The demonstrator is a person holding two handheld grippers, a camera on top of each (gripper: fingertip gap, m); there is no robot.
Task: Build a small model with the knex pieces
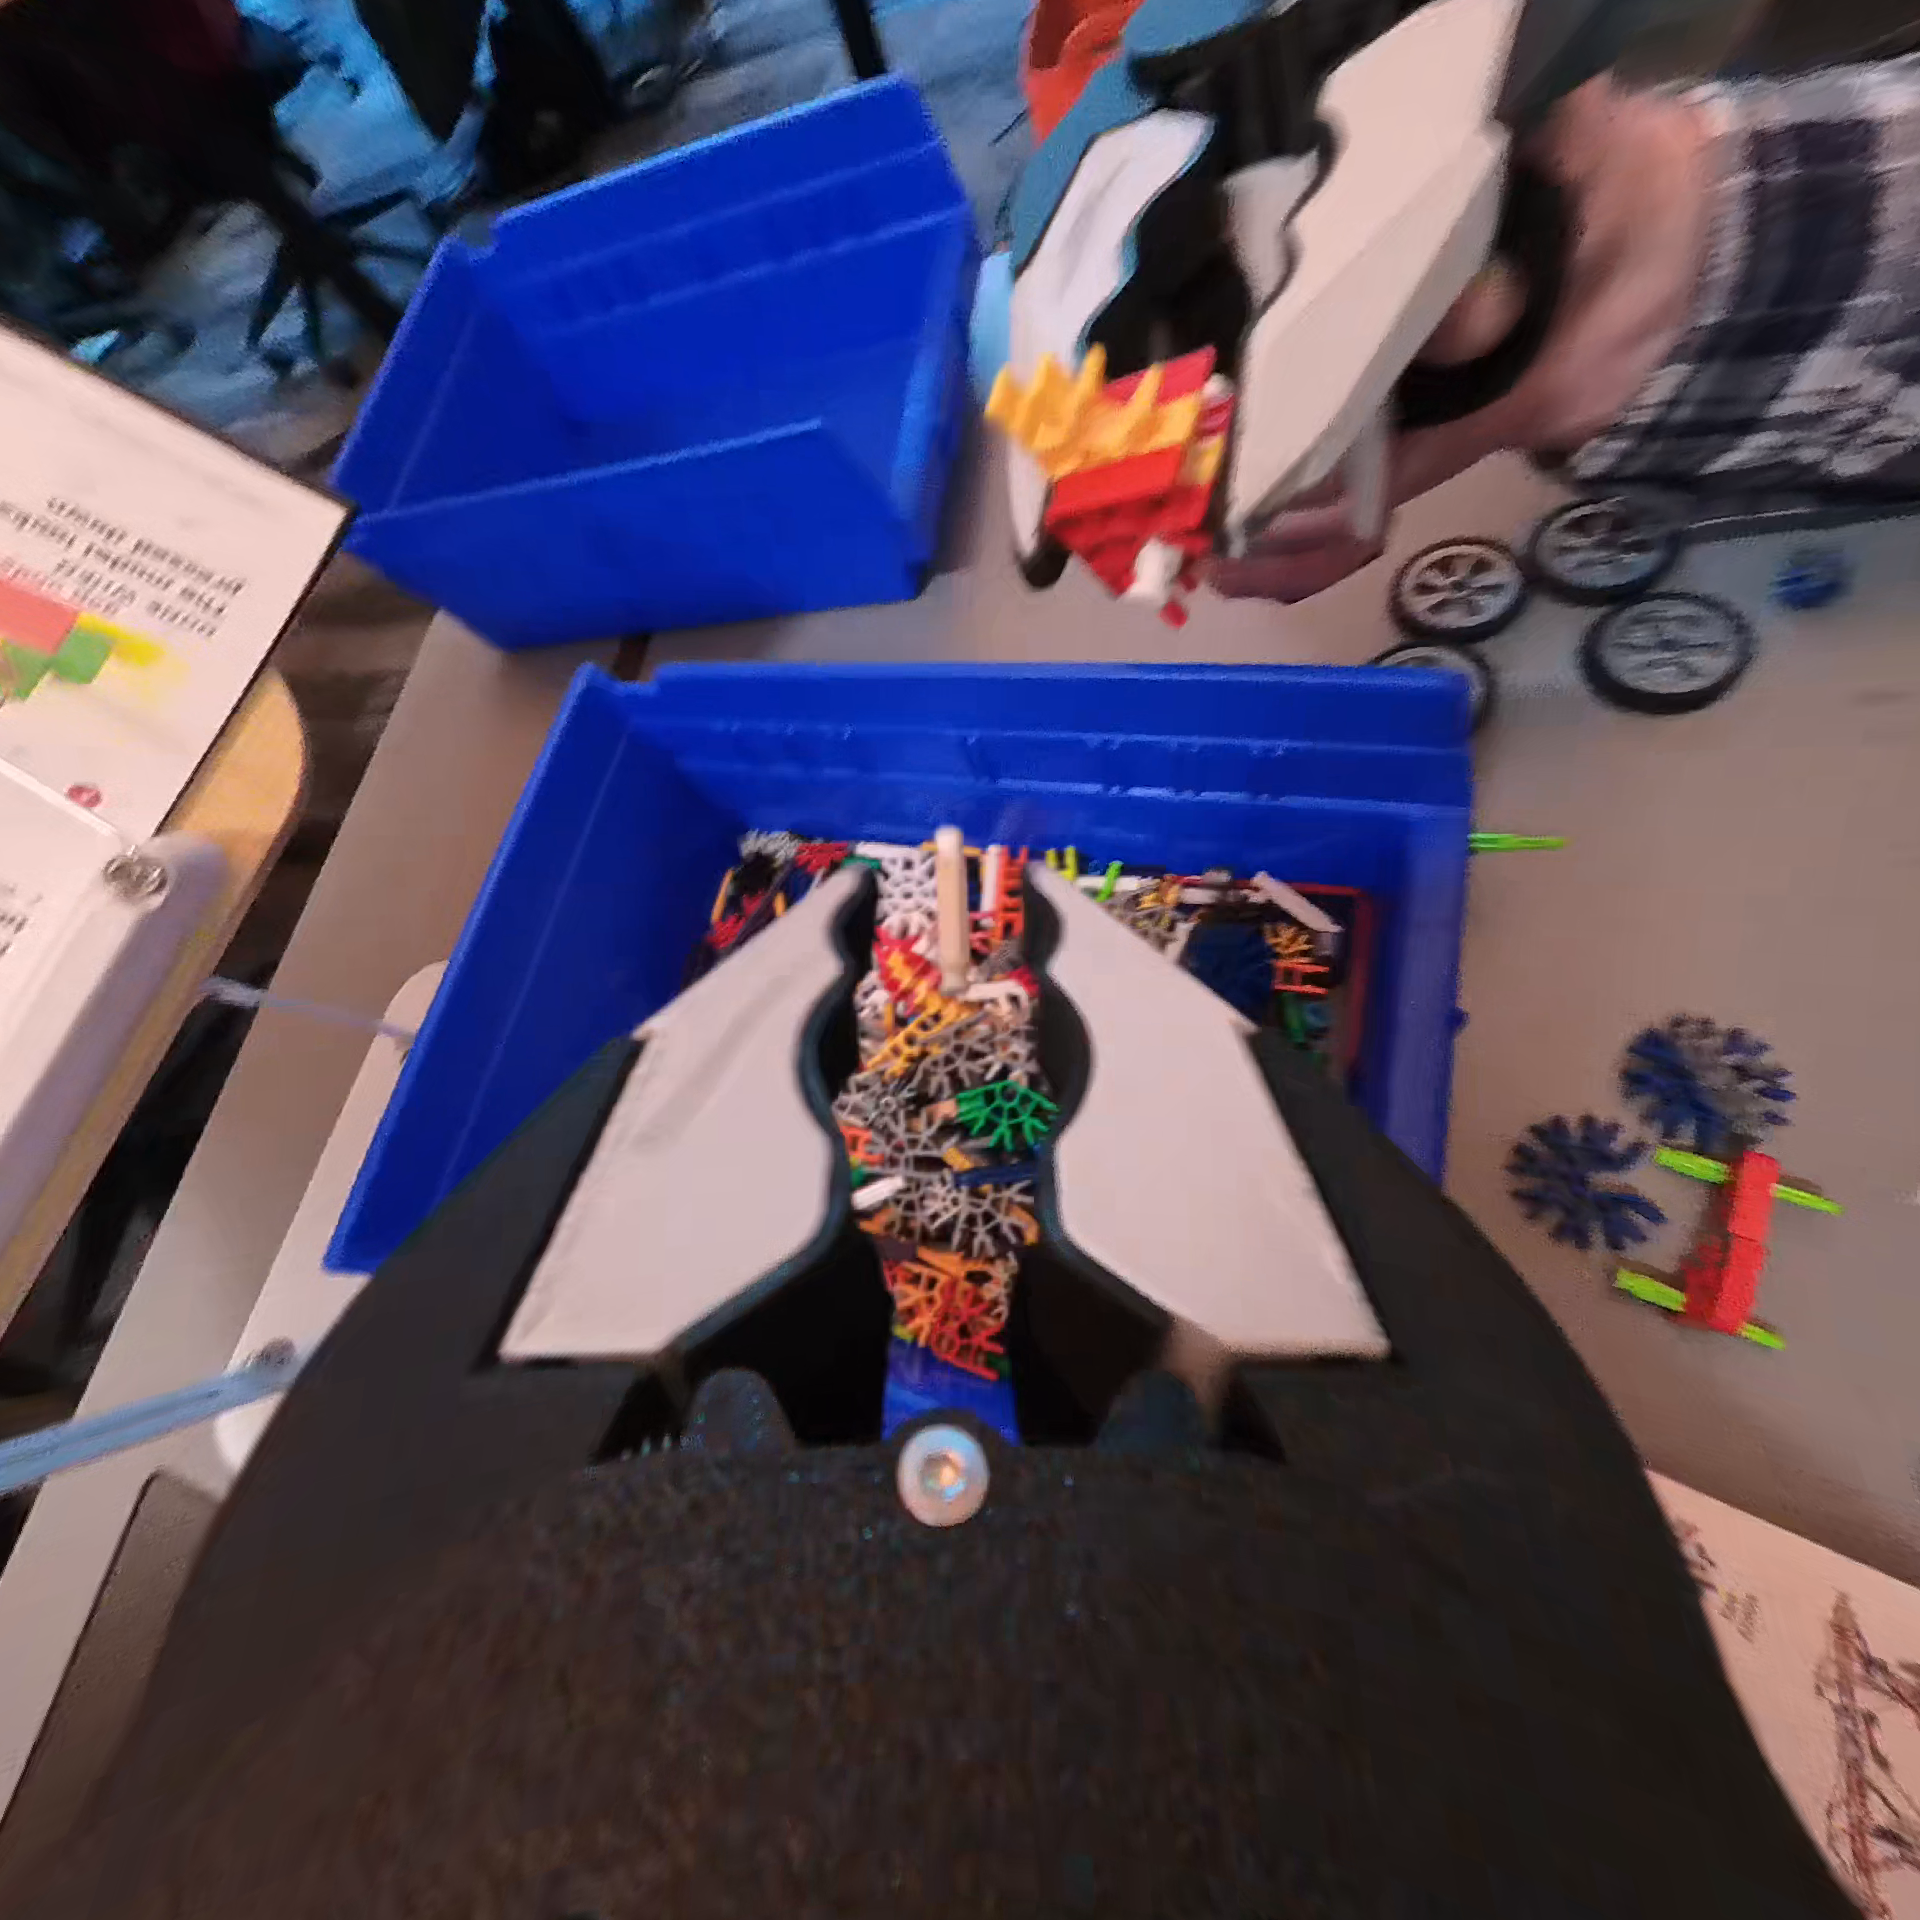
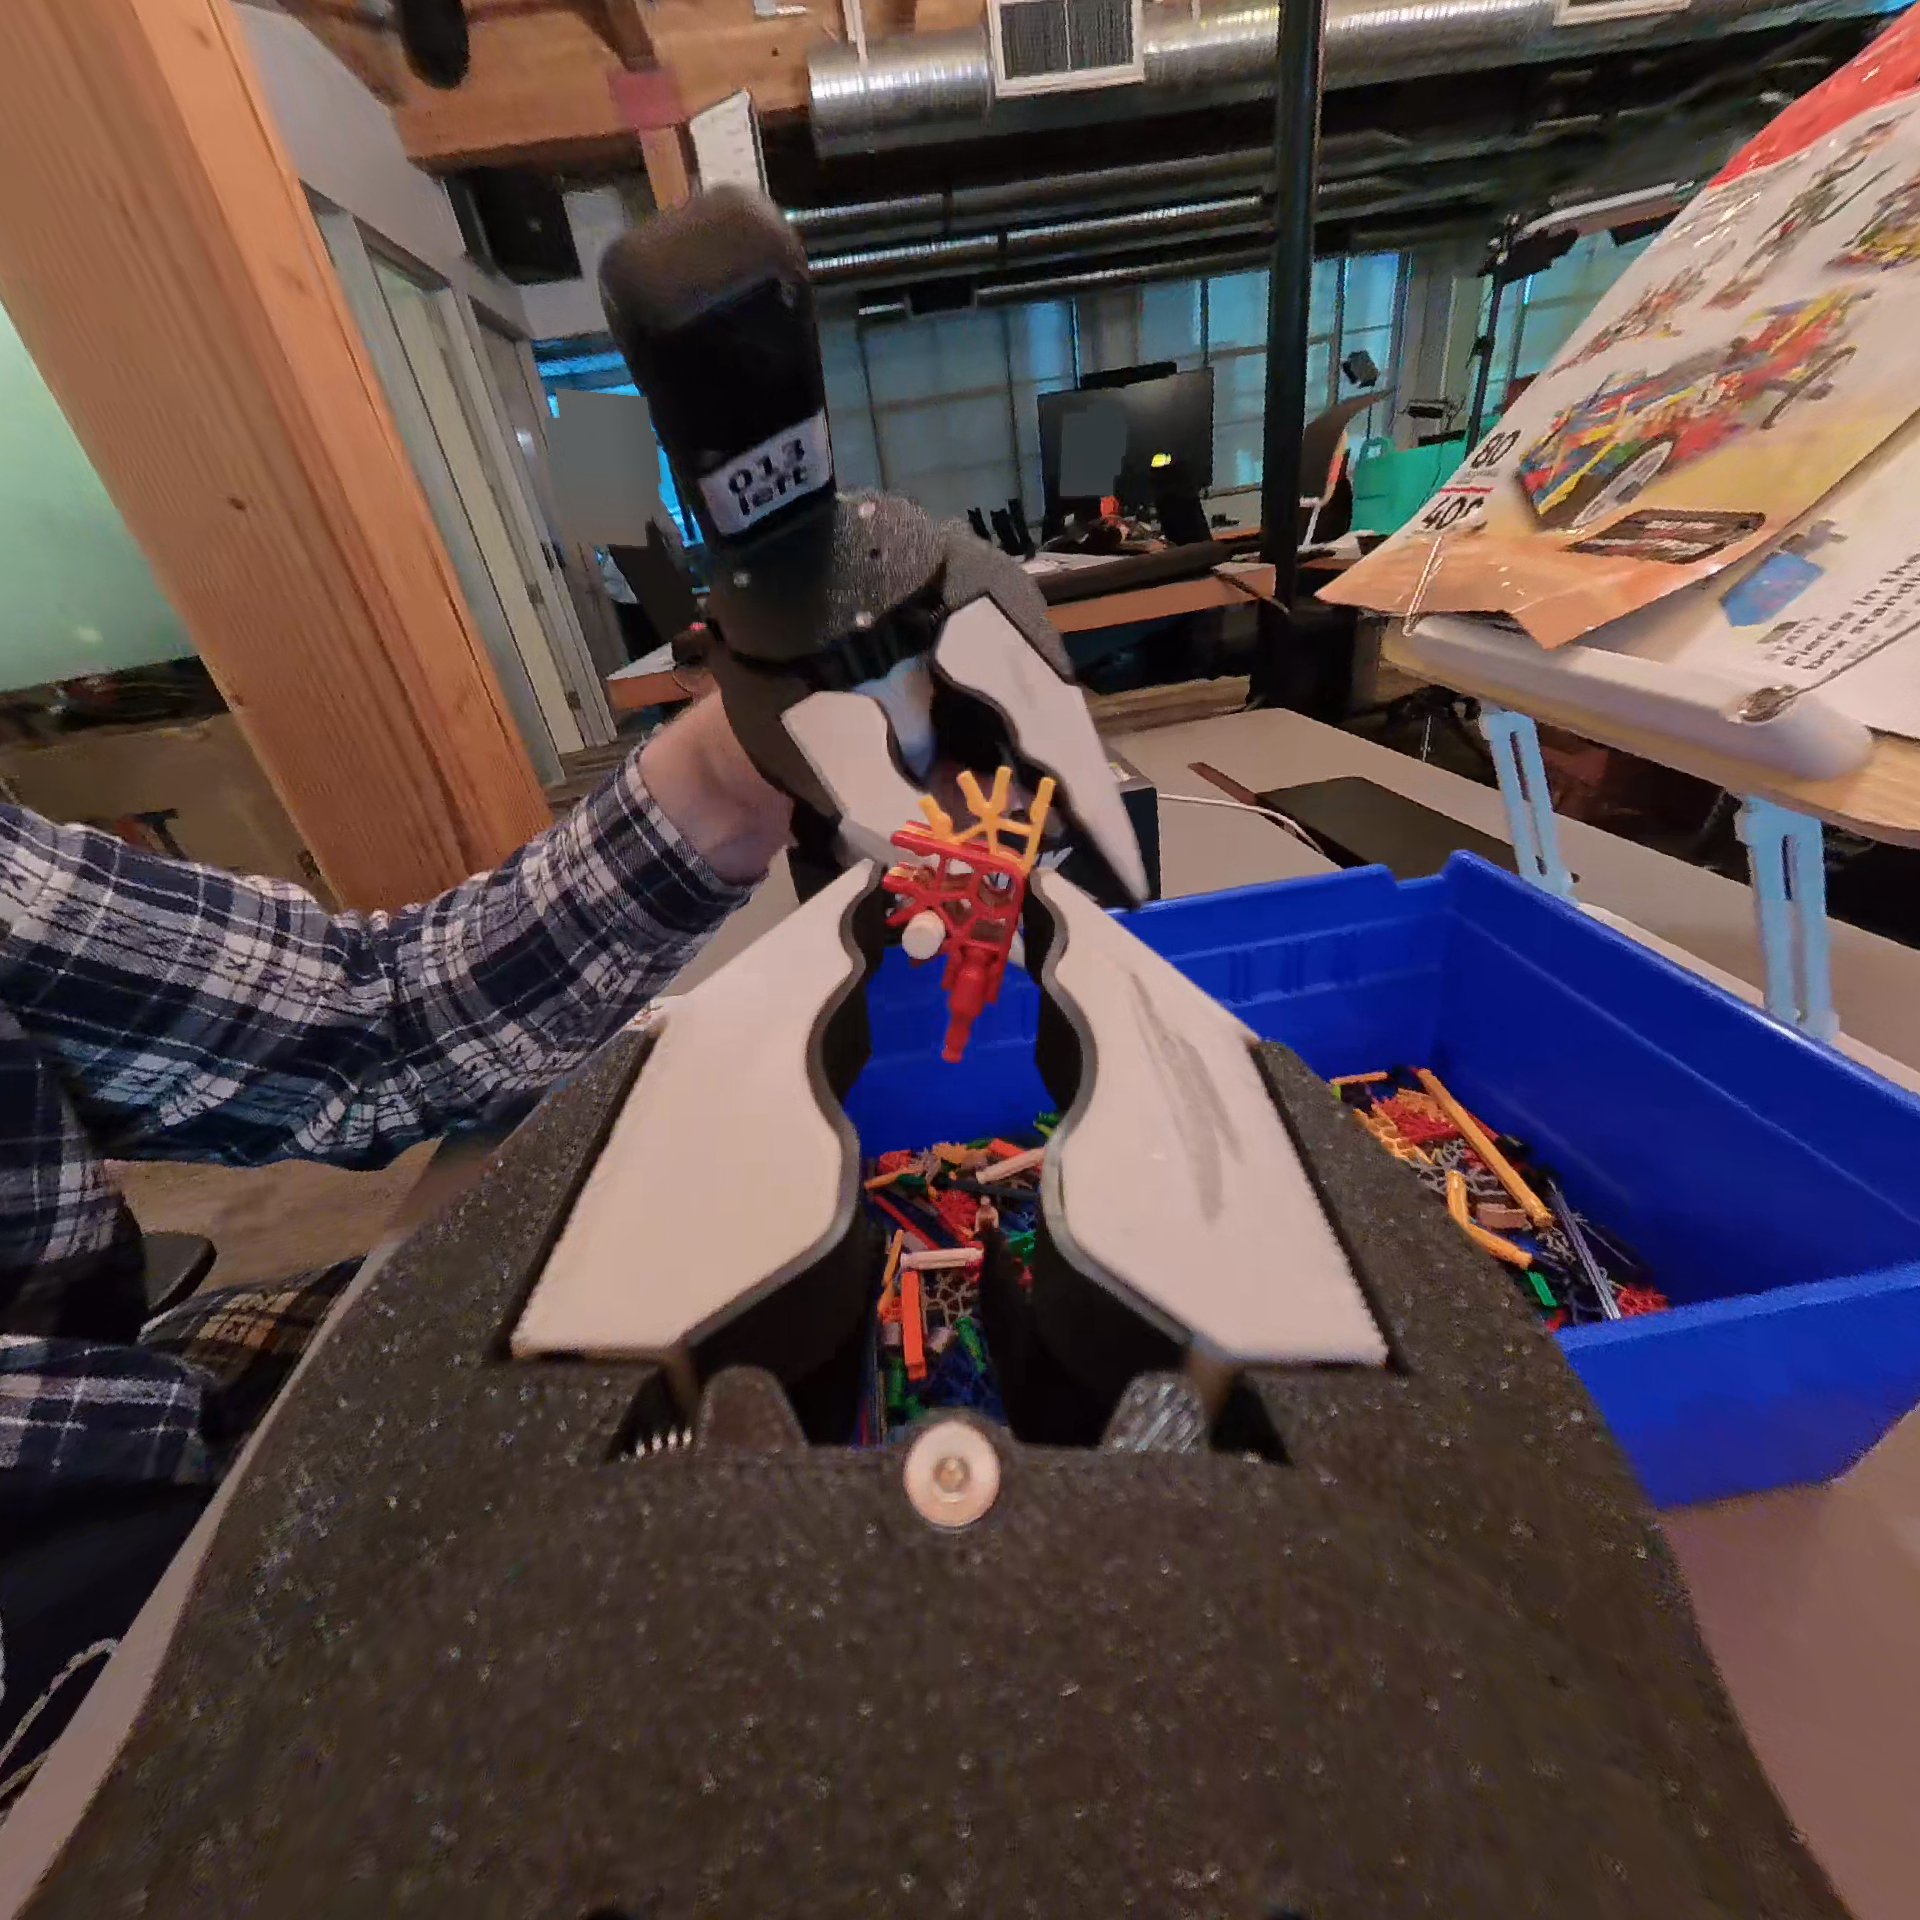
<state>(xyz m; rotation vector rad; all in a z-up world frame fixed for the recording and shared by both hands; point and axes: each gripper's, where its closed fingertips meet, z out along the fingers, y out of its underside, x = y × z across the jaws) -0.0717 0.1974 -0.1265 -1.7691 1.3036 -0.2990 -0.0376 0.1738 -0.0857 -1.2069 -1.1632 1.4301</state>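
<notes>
Red-and-yellow connector cluster [image 2: 961, 883] between right gripper [image 2: 951, 883] fingertips

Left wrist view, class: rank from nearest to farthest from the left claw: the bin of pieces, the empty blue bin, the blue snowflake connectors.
1. Bin of pieces: directly beneath the left claw.
2. Blue snowflake connectors: on the table, right.
3. Empty blue bin: beyond, upper left.
</notes>
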